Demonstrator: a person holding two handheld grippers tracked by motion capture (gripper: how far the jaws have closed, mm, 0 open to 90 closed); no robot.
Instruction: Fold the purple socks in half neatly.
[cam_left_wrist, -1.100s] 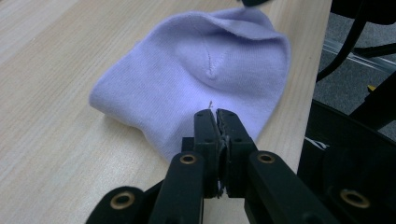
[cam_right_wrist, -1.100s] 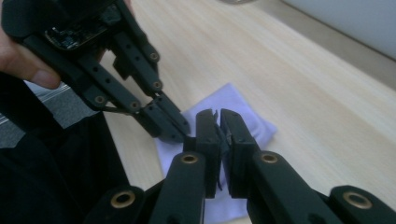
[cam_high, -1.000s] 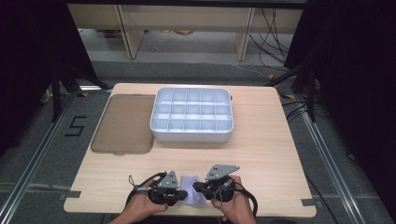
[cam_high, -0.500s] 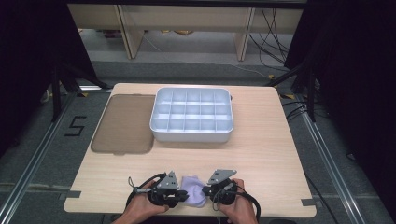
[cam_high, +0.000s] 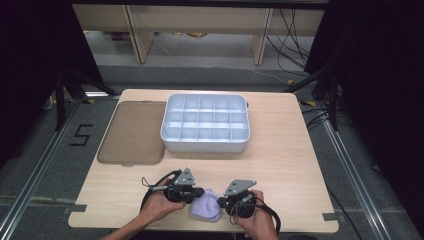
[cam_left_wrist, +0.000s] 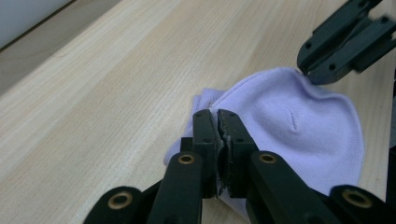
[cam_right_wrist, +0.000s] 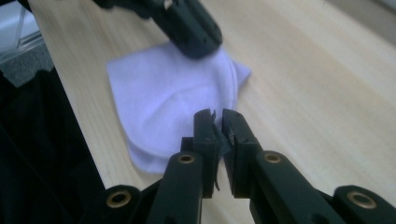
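Two closed grippers pinching a lilac cloth at the frame's bottom centre

The left gripper (cam_high: 199, 192) and right gripper (cam_high: 223, 202) each clamp an edge of the soft lilac cloth (cam_high: 206, 207); the white compartmented plastic tray (cam_high: 205, 145) at centre holds nothing

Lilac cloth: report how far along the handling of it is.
Done: the lilac cloth lies bunched at the table's near edge. In hand: the left claw and the right claw both look shut on its edges, one on each side. Left: all twelve compartments of the divided tray look empty and the brown lid lies beside it, so any stowing remains, as far as I can judge.
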